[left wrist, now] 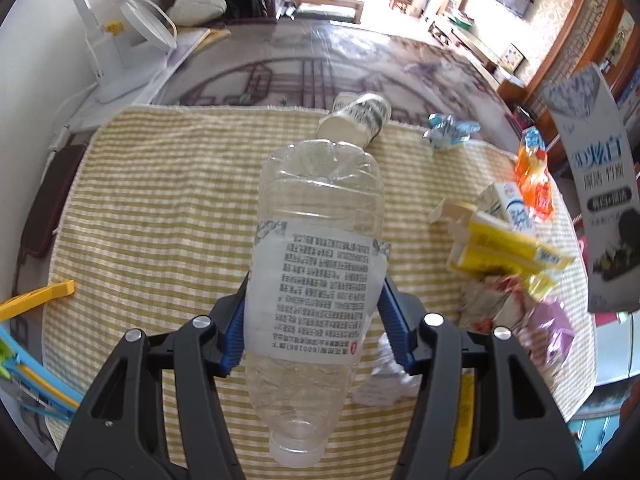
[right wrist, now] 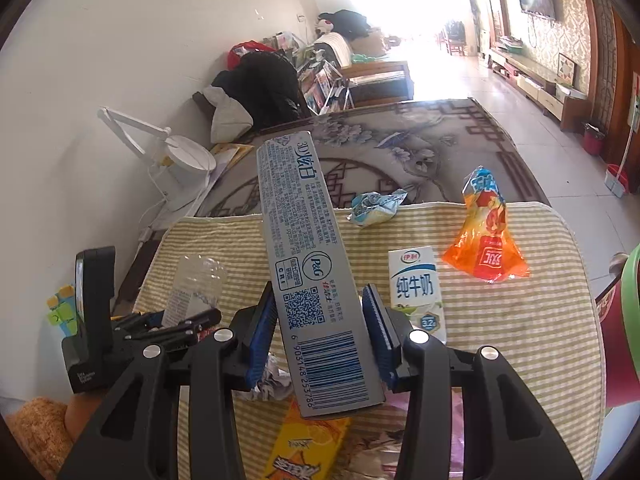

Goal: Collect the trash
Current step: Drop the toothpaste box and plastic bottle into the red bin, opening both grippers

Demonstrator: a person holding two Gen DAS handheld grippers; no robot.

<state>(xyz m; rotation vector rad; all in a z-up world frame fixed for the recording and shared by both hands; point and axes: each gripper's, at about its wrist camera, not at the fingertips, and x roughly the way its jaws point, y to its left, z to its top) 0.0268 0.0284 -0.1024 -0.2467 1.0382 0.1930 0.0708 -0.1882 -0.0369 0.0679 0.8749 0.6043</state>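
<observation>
My left gripper (left wrist: pixel 316 308) is shut on a clear empty plastic bottle (left wrist: pixel 320 240) with a white printed label, its blue pads pressing on both sides. The bottle is lifted above the striped cloth (left wrist: pixel 160 200), cap end towards the camera. My right gripper (right wrist: pixel 320 312) is shut on a long grey-blue toothpaste box (right wrist: pixel 296 216), gripped near its barcode end and tilted up and away. The right wrist view shows the bottle (right wrist: pixel 196 284) at the left, and the left wrist view shows the box (left wrist: pixel 592 184) at the right.
On the cloth lie a paper cup (left wrist: pixel 356 120), a crumpled blue wrapper (right wrist: pixel 376 204), an orange wrapper (right wrist: pixel 486 236), a milk carton (right wrist: pixel 416 284), a yellow box (left wrist: pixel 508 252) and crumpled white paper (left wrist: pixel 384 376). A white desk lamp (left wrist: pixel 132 36) stands at the far left.
</observation>
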